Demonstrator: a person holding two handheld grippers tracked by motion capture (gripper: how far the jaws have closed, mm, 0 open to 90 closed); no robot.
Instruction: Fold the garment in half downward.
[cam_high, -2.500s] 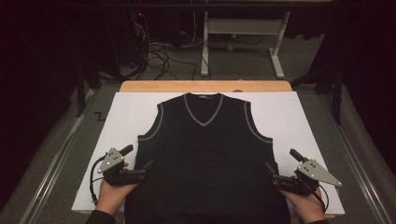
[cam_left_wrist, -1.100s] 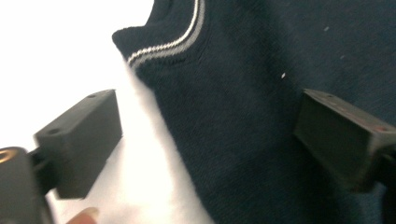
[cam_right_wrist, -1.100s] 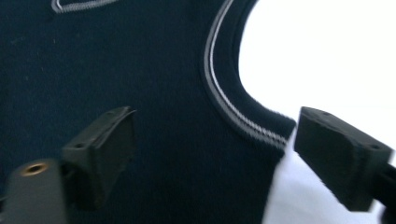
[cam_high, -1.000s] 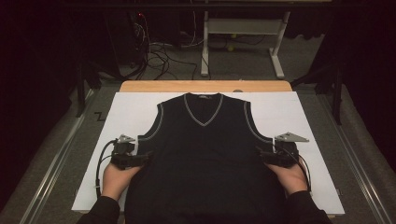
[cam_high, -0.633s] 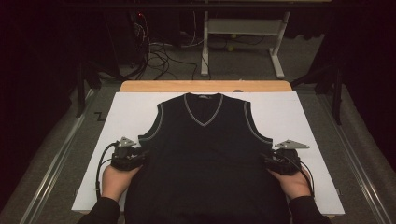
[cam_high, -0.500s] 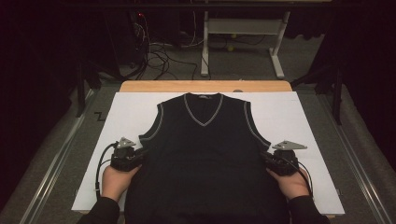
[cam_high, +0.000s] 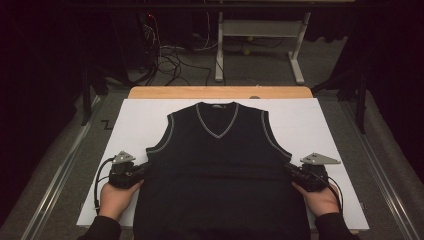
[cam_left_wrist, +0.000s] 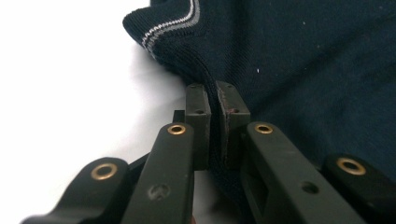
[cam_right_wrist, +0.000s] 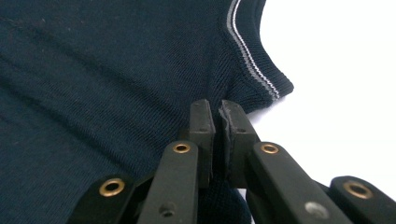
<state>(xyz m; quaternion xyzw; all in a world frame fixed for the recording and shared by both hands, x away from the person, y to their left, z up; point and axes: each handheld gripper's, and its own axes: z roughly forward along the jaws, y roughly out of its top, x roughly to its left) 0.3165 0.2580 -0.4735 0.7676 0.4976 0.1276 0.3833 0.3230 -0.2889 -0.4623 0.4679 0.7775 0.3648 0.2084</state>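
Change since earlier: both grippers have slid in from the white sheet to the vest's side seams; jaws have just been closing, knit between them.
Garment: dark navy knitted sleeveless V-neck vest with grey-striped trim (cam_high: 220, 165), flat, centred on white table cover (cam_high: 320, 125).
Left gripper (cam_left_wrist: 214, 100): clamped on side edge below armhole.
Right gripper (cam_right_wrist: 218, 114): clamped likewise, opposite side.
Handling: judged soft, light, stretchy; will sag and drape. Seams below armholes suit gripping.
Markings: neck label too small to read.
Surroundings: wooden table edge (cam_high: 220, 92), floor cables (cam_high: 170, 60).
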